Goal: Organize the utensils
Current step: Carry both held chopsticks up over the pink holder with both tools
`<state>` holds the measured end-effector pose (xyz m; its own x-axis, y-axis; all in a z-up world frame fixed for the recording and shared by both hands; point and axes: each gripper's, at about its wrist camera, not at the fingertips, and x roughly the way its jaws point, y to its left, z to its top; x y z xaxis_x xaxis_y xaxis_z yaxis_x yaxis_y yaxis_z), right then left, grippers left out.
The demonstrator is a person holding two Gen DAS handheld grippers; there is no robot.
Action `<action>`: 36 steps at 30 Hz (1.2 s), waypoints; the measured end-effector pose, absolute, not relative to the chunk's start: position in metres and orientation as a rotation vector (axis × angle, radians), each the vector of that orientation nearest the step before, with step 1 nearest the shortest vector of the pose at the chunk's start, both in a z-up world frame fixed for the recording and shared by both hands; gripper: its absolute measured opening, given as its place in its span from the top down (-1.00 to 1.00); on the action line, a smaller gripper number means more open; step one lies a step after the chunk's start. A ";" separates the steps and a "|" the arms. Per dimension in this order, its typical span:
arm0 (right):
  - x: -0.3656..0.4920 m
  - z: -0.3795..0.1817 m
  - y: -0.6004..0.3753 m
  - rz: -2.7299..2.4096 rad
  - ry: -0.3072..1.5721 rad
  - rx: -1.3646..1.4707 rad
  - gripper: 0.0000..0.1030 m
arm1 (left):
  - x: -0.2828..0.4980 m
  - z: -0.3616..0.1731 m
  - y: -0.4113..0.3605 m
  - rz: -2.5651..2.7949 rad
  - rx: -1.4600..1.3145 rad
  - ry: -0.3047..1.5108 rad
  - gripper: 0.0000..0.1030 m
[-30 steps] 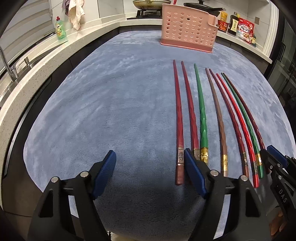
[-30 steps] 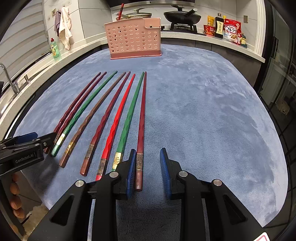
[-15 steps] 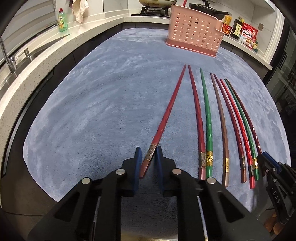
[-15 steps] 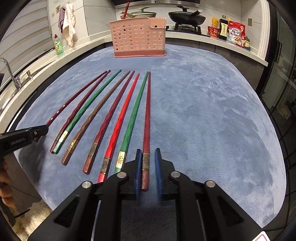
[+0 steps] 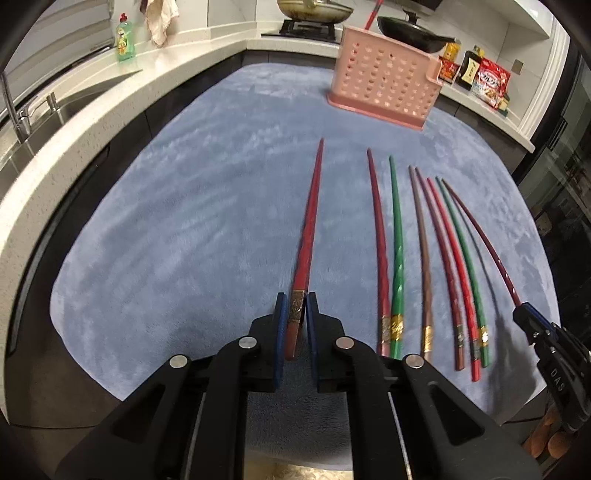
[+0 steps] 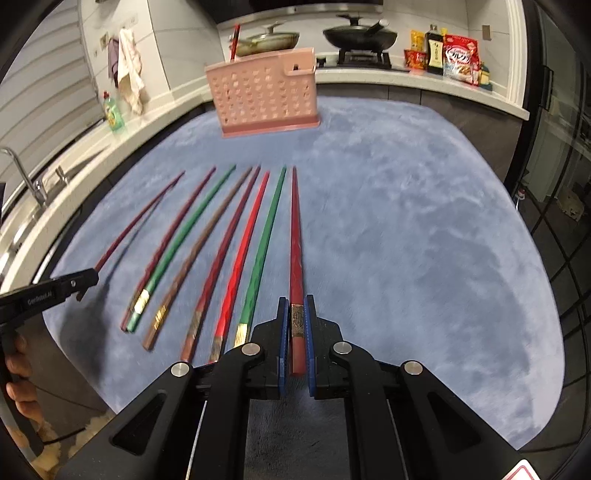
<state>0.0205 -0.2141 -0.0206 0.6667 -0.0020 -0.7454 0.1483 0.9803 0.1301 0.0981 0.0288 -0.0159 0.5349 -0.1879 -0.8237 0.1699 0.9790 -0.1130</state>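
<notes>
My left gripper (image 5: pixel 294 306) is shut on the thick end of a dark red chopstick (image 5: pixel 308 218) and holds it above the blue mat, tip pointing at the pink perforated utensil holder (image 5: pixel 386 86). My right gripper (image 6: pixel 296 310) is shut on another dark red chopstick (image 6: pixel 295 236), also raised off the mat. Several red, green and brown chopsticks (image 5: pixel 397 243) lie in a row between the two grippers; they also show in the right wrist view (image 6: pixel 207 240). The holder (image 6: pixel 264 98) stands at the mat's far edge with one red chopstick (image 6: pixel 234 40) upright in it.
The blue mat (image 5: pixel 192 206) covers the table. A white counter with a sink and tap (image 5: pixel 14 110), a green soap bottle (image 5: pixel 125 37), pans on a stove (image 6: pixel 360 35) and food packets (image 6: pixel 458 55) ring the far side.
One second ago both grippers were open; both closed on the outermost dark red chopsticks of the row and have lifted them off the mat, the left one moving away from the row.
</notes>
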 end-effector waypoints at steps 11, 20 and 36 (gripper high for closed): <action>0.034 0.052 -0.243 -0.093 0.658 0.211 0.86 | 0.110 0.050 0.034 -0.245 -0.080 0.851 0.86; 0.069 0.105 -0.268 -0.066 0.522 0.241 0.86 | 0.143 0.097 0.028 -0.243 -0.074 0.749 0.87; 0.129 0.159 -0.281 -0.023 0.400 0.254 0.86 | 0.212 0.184 -0.002 -0.298 -0.057 0.593 0.87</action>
